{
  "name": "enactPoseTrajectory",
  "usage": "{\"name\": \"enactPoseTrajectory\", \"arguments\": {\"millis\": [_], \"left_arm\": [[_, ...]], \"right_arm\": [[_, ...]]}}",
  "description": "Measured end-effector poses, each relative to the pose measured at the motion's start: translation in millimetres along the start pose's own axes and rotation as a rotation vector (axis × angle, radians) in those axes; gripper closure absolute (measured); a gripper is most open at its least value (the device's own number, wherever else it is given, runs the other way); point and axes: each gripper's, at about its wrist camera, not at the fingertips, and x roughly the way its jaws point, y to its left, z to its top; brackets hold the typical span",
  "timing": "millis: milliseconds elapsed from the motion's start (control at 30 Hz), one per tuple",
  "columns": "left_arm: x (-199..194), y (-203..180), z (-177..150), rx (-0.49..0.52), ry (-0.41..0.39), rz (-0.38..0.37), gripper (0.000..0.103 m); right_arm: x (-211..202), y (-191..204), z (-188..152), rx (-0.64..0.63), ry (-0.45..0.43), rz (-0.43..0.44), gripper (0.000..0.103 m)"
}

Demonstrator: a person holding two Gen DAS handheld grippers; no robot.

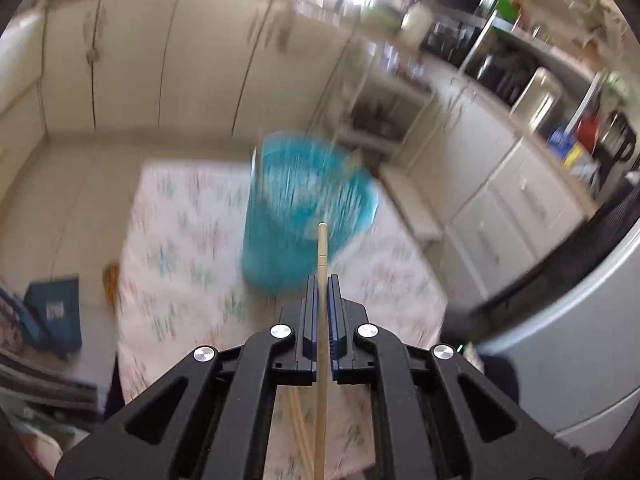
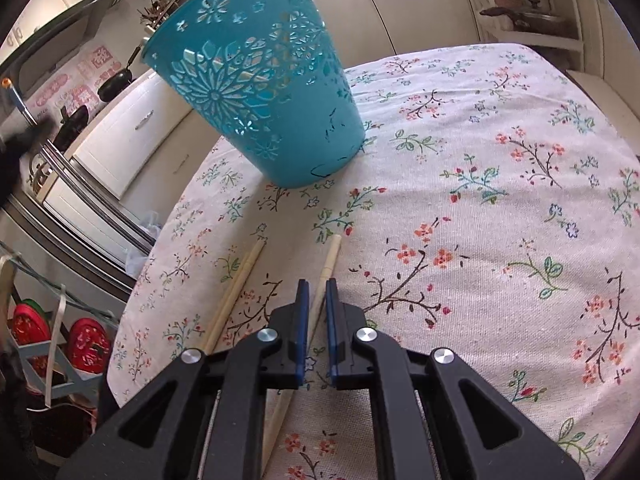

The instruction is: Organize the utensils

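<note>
1. Left wrist view, blurred: left tongs (image 1: 322, 280) clamp a pale wooden chopstick (image 1: 321, 264), tip toward the teal perforated plastic basket (image 1: 304, 216).
2. Right wrist view: right tongs (image 2: 314, 286) pinch a cream chopstick (image 2: 330, 256) on the floral-clothed desk (image 2: 500, 220); two more chopsticks (image 2: 240, 280) lie just left.
3. Both tongs angle downward.

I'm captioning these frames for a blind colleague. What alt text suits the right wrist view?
The right gripper is shut on a pale chopstick over a floral tablecloth. Two more chopsticks lie to its left, and a teal cut-out basket stands beyond.
</note>
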Motion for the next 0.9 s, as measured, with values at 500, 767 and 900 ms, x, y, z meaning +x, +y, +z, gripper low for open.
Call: {"name": "enactPoseTrajectory", "arguments": {"millis": [500,767,900], "left_arm": [[65.5,-28.0,107.6,0.021,-0.544,0.278,0.098],[109.3,-7.6,94.4,-0.002,-0.518,0.307,0.098],[113.1,-5.7,84.9,0.025,-0.499,0.326,0.098]], "right_arm": [[-0.4,0.5,-1.8,-0.010,-0.004,0.008,0.093],[-0.5,-0.5,-1.7,-0.006,-0.004,0.014,0.093],[-0.6,-0.7,-1.7,-0.006,-0.003,0.014,0.093]]}}
